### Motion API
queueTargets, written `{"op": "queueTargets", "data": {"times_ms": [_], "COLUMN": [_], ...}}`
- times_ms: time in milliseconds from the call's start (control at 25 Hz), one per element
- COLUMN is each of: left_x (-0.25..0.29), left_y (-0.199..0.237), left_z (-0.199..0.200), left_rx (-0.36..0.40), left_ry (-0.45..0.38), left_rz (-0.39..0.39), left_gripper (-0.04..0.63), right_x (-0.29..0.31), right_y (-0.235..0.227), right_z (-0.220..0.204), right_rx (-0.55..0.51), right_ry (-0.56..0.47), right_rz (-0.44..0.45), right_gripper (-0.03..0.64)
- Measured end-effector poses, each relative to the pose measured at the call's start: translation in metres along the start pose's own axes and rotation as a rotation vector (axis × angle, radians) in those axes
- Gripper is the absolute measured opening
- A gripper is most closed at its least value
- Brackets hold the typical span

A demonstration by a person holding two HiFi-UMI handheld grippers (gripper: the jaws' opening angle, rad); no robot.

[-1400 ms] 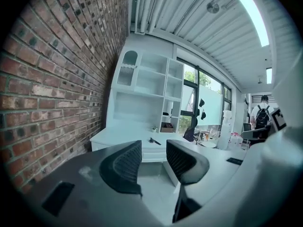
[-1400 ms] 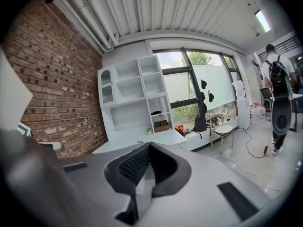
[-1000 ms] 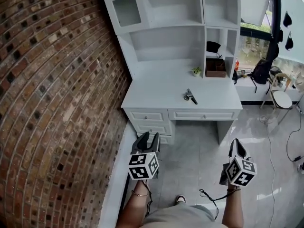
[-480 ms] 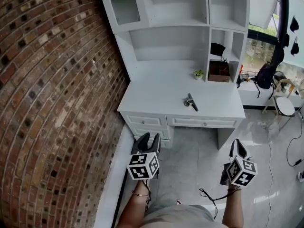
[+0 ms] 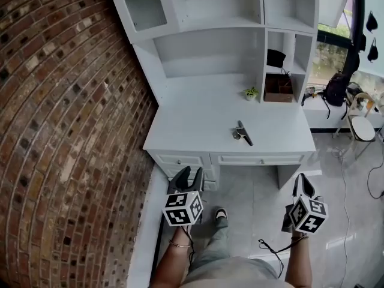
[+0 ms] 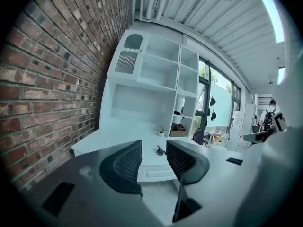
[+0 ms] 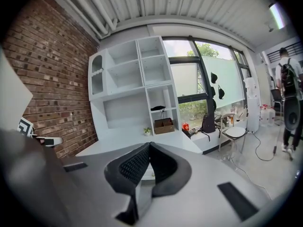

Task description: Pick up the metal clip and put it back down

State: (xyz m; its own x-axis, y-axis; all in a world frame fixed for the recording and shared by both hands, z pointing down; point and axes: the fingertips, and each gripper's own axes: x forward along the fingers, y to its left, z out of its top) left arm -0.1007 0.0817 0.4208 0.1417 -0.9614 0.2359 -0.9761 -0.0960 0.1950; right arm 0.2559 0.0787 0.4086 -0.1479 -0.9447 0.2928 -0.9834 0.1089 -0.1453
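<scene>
1. The left tool (image 5: 189, 174) is released. In the left gripper view its two ribbed jaws stand apart with nothing between the pads, and only the distant furniture shows through the gap.
2. The right tool (image 5: 302, 183) is clenched on nothing. In the right gripper view its jaws meet at the tips and no object is pinched there.
3. We hold both tools low in front of us, over the grey floor (image 5: 255, 188) and short of the front edge of the white surface (image 5: 192, 125). They are well apart from each other and both point towards it.
4. The metal clip (image 5: 242, 132) lies flat on the surface, right of its middle and near the front edge, above the drawers (image 5: 255, 159). Neither tool touches it, and both are well apart from it. Through the left tool's open gap it shows as a small dark shape.
5. Farther back, a small potted plant (image 5: 251, 92) and a brown box (image 5: 277, 87) sit at the foot of the white shelf unit (image 5: 210, 17). A brick wall (image 5: 60, 131) runs along our left.
6. We judge that the task has hardly begun, since the clip lies untouched. Reaching the surface, closing on the clip, lifting it and setting it down all remain. The left tool, already open and lined up with the clip, looks the readier, while the right one would have to open first.
</scene>
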Motion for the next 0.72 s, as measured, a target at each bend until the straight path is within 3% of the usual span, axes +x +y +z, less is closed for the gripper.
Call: {"op": "queueTargets", "data": {"times_ms": [720], "left_x": [0.187], "left_y": [0.046], "left_z": [0.055], "left_rx": [-0.028], "left_ry": [0.033], "left_rz": [-0.108], "left_gripper": [0.16], "right_x": [0.146], "right_y": [0.015], "right_z": [0.056], "right_rx": [0.002], "right_ry": [0.01], "right_rz": [-0.118], "right_gripper": [0.002]}}
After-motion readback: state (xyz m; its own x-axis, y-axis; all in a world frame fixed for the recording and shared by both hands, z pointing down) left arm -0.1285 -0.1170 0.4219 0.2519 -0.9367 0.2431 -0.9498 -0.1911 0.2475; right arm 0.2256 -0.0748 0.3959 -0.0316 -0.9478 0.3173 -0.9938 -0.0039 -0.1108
